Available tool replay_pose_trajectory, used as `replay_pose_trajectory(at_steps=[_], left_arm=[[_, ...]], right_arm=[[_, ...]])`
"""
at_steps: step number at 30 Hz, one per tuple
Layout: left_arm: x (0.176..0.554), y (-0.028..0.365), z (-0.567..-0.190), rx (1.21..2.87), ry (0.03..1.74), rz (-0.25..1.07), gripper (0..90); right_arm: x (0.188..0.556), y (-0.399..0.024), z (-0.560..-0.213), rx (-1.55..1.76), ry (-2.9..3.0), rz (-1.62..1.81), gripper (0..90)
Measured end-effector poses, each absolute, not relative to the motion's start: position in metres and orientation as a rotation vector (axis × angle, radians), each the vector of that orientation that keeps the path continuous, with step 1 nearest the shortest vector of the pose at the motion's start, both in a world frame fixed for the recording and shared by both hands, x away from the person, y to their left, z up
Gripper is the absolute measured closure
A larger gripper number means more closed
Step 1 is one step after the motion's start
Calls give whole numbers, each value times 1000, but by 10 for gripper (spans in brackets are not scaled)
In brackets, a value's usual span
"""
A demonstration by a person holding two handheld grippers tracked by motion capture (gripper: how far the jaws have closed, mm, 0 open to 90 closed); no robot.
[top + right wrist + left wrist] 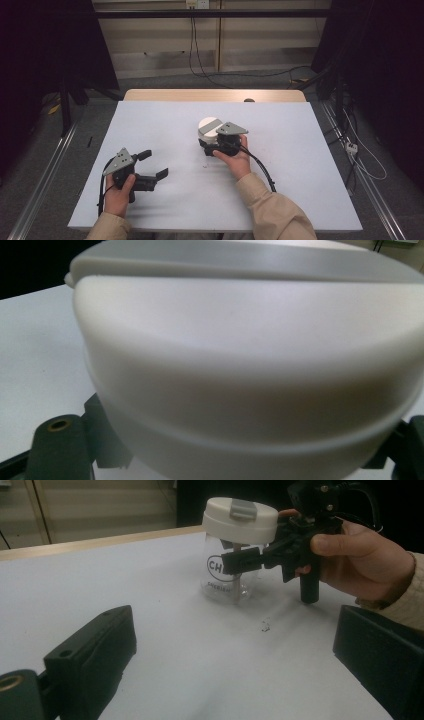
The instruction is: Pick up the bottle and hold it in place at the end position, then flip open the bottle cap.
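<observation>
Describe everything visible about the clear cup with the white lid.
The cup is a clear, glass-like tumbler with dark printed lettering in an oval. A broad cream-white lid with a grey flip tab is on top of it. It stands upright on the white table, near the middle. The right tongs are closed on its clear body just below the lid. The left tongs stand open, apart from it.

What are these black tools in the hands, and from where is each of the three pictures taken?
A person holds a hand-held two-jaw gripper in each hand. One camera looks down on the white table; one camera rides on each gripper. The right gripper is shut on a clear cup with a white lid, which stands on the table; its own camera sees the lid very close. The left gripper is open, holds nothing, and stays apart from the cup; its camera looks toward the cup.
</observation>
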State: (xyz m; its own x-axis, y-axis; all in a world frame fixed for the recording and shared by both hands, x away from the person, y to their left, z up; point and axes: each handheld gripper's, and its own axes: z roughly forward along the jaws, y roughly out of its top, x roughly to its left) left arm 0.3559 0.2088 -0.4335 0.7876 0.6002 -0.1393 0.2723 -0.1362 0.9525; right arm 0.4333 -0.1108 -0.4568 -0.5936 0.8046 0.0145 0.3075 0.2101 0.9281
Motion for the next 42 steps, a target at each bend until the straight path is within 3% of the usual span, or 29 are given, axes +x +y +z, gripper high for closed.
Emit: replay_pose_trajectory(at_steps=[42], left_arm=[[389, 160, -419, 1743, 666, 282, 48]], right_arm=[[434, -111, -459, 1031, 2016, 1375, 186]])
